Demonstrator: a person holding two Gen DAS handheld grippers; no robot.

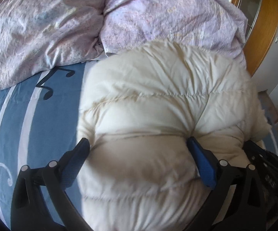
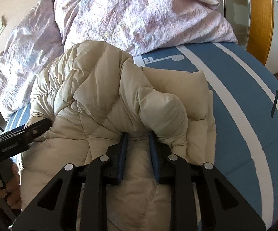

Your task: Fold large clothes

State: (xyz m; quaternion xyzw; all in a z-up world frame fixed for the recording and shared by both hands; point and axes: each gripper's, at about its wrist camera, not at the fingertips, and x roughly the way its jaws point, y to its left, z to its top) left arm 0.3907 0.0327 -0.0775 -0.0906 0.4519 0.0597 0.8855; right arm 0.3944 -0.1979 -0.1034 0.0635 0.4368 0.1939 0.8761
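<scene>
A puffy cream down jacket lies bunched on the bed. In the left wrist view my left gripper has its fingers wide apart, and a thick bulge of the jacket fills the gap and presses against both blue pads. In the right wrist view the jacket is folded over itself in a heap. My right gripper stands narrow and pinches a fold near the jacket's front edge. The left gripper shows at the jacket's left side, held by a person's hand.
The bed wears a blue sheet with white stripes and music notes. A crumpled lilac duvet is piled right behind the jacket. A wooden frame stands beyond the bed's far right.
</scene>
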